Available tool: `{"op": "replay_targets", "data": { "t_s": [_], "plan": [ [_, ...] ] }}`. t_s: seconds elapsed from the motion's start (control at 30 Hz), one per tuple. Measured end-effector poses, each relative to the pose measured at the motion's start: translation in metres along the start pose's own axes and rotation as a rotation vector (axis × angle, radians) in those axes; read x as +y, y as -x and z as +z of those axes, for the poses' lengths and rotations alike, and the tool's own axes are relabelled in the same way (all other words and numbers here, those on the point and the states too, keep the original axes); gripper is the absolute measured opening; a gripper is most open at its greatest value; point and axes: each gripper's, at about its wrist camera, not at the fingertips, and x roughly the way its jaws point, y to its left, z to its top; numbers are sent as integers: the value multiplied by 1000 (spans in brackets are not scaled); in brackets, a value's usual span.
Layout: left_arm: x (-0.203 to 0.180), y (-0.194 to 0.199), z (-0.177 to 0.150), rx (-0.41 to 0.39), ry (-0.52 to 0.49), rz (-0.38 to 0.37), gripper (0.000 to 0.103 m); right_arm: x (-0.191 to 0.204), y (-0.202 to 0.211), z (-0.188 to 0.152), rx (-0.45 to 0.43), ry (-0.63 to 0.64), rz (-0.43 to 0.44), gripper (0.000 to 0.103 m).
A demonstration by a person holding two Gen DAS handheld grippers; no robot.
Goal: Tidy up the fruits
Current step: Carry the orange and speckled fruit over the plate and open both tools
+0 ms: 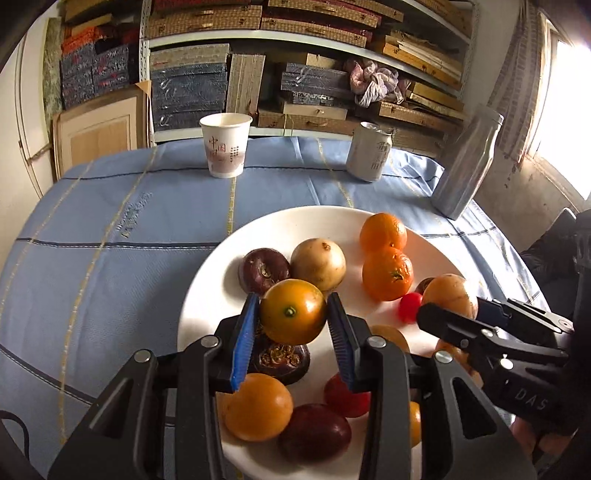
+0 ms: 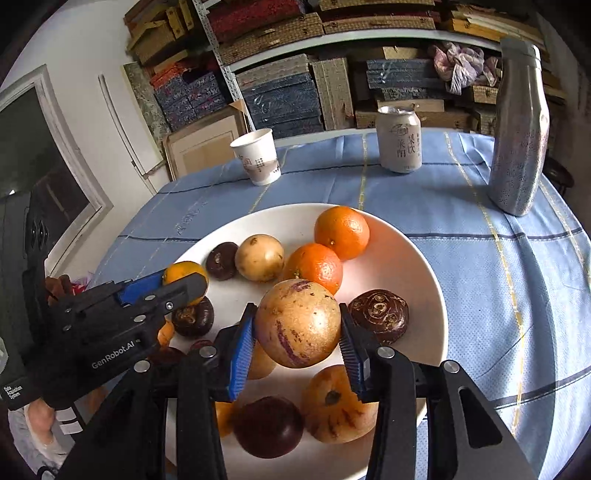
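— What has the left gripper (image 1: 291,325) got?

— A small round orange-yellow fruit with a green stem scar (image 1: 293,312), pinched between its blue pads, above the wide white plate (image 1: 207,295).

— And the right gripper (image 2: 297,334)?

— Clamped on a big tan fruit streaked with purple (image 2: 297,323), over the plate's middle, among two oranges (image 2: 317,267) and dark purple fruits (image 2: 378,311).

A white paper cup (image 1: 225,144) with dark printed characters stands at the desk's far edge on the pale blue striped cloth (image 1: 110,229). To its right stands an opened white drink can (image 2: 399,138), then a tall grey metal bottle (image 2: 519,125). Behind, shelves (image 1: 295,35) hold stacked woven boxes.
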Motion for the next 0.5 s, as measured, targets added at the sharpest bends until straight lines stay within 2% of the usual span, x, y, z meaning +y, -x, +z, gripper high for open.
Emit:
{"op": "replay_targets", "data": {
  "t_s": [0.07,0.1,0.13,0.27,0.33,0.43,0.5],
  "plan": [
    [-2,1,0,-16,-7,9,53,-1,5,-1,-18,-12,6,52],
    [-3,5,0,-39,-10,29,66,0,7,0,-25,-8,2,54],
    [-4,10,1,-61,-14,44,72,2,12,1,-34,2,2,55],
    [-4,30,2,-98,-4,39,74,10,46,4,-99,14,24,61],
    [-1,44,0,-111,21,37,81,16,66,1,-134,25,34,72],
    [2,60,-6,-117,23,57,82,24,98,-14,-182,39,49,82],
    [1,71,-12,-115,20,62,82,24,114,-28,-200,35,69,86]
  ]
}}
